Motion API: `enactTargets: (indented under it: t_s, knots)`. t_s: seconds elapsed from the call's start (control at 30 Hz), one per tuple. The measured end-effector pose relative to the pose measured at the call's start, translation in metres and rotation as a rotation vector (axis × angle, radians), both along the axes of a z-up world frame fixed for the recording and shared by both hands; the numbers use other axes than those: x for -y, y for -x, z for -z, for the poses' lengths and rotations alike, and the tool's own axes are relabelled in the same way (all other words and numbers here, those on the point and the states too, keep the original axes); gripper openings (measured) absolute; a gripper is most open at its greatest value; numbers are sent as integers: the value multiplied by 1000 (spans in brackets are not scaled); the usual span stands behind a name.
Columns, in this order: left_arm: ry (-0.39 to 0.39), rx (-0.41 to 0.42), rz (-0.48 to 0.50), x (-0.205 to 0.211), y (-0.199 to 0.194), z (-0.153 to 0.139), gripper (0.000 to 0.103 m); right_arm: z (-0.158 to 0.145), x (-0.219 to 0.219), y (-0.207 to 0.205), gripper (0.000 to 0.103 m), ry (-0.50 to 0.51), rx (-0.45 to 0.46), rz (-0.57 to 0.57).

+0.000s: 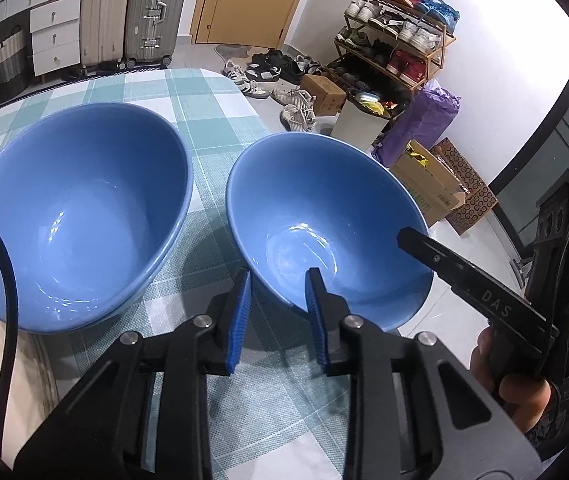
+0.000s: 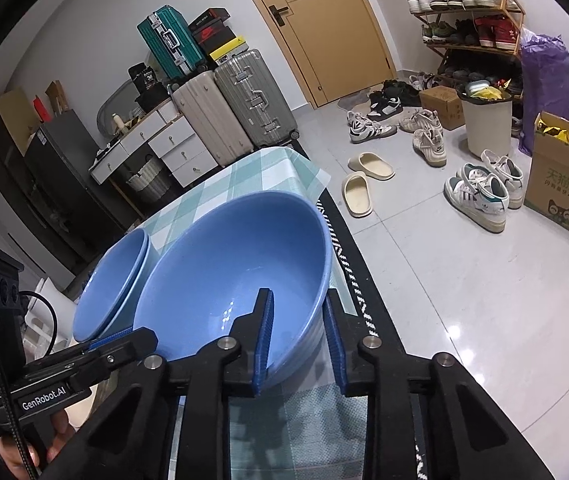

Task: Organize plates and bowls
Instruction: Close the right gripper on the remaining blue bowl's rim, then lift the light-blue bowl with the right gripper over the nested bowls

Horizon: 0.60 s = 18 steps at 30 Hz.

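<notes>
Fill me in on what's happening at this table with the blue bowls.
A person holds a two-finger gripper in each hand over a table with a checked cloth. Both work on the same single blue bowl near the table's edge. The left gripper has its fingers on either side of the near rim, and the right gripper straddles the rim on the bowl's other side, one finger inside and one outside. Beside it sits a stack of blue bowls. The single bowl has not yet joined that stack.
</notes>
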State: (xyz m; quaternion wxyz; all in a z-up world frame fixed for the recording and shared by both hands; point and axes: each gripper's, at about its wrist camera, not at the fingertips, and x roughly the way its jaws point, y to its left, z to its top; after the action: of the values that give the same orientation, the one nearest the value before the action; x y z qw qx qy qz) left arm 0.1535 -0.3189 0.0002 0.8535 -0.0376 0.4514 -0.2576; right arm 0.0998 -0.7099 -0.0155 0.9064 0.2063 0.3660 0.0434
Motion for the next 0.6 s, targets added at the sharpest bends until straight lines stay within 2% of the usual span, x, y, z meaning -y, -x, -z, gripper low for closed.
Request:
enactTargets:
  t_s: [0.3,0.6]
  knots:
    - [-32,36,-2,1,5,-3,24,-1,-3,0,26,28,9,-9]
    - [-29,62,7,0,13,-15,24,-7,-7,4,26,62,28,-10]
